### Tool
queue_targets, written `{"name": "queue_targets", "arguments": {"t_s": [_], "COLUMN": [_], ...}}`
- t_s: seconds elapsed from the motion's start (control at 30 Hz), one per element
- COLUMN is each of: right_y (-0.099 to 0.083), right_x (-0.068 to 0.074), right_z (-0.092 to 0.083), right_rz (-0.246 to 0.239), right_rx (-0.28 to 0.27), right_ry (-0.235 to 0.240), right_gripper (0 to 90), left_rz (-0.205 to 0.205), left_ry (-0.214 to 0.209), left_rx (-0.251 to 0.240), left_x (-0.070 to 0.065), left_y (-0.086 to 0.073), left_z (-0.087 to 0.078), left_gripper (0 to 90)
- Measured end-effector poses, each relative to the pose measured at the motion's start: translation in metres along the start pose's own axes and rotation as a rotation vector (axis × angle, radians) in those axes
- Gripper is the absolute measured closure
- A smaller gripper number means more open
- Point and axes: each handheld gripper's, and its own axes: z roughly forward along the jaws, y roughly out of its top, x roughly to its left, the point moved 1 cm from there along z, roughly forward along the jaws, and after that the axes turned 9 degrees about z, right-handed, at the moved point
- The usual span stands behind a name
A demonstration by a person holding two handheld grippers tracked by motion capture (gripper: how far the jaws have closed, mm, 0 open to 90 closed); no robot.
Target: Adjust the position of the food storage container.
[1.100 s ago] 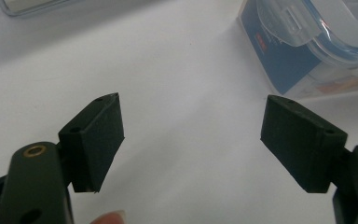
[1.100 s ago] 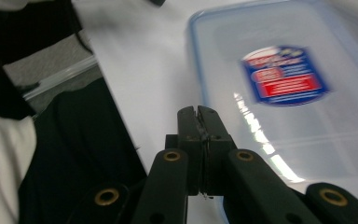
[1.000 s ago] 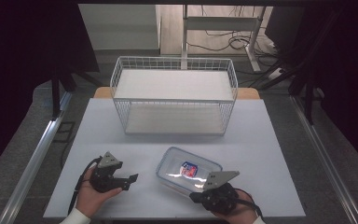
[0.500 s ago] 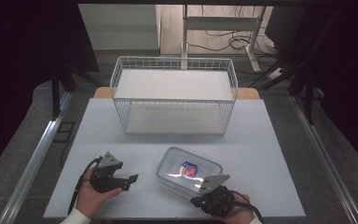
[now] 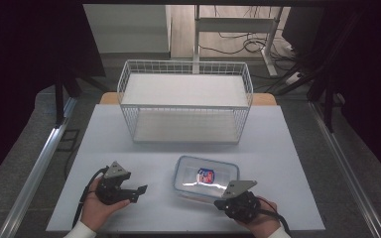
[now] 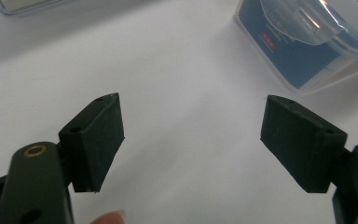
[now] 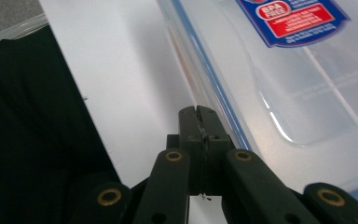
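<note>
A clear plastic container [image 5: 206, 177] with a blue-rimmed lid and a red and blue label lies on the white table [image 5: 144, 148], near the front at the right. My right gripper [image 5: 234, 194] is at its near edge. In the right gripper view the jaws are shut [image 7: 198, 112], their tips right beside the lid's blue rim [image 7: 214, 79], with nothing seen between them. My left gripper [image 5: 140, 191] rests to the left of the container and points toward it. Its jaws stand wide open [image 6: 191, 112] over bare table, and the container [image 6: 307, 42] lies ahead of them on the right.
A white wire basket [image 5: 186, 101] stands at the back middle of the table, with nothing seen in it. Metal rails [image 5: 39, 168] run along both sides of the table. Bare table lies between the basket and the container.
My right gripper has shifted slightly along the container's near edge, first left and then back right. The left gripper has hardly moved.
</note>
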Motion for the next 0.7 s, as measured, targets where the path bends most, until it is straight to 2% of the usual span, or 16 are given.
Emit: {"name": "queue_targets", "arguments": {"t_s": [0.37,0.57,0.7], "right_y": [-0.003,-0.004,-0.004], "right_x": [-0.018,-0.025,-0.025], "right_z": [-0.006,-0.007,-0.007], "right_rz": [0.027,0.056,0.053], "right_rx": [-0.024,-0.035,-0.036], "right_ry": [-0.044,-0.039,-0.044], "right_gripper": [88.8,88.8,88.8], "left_rz": [0.004,0.006,0.005], "left_ry": [-0.002,-0.006,-0.007], "left_rx": [0.003,0.001,0.0], "left_x": [0.0,-0.001,-0.001], "left_y": [0.0,0.0,0.0], "left_z": [0.001,0.001,0.001], "left_gripper": [21.6,21.5,21.4]}}
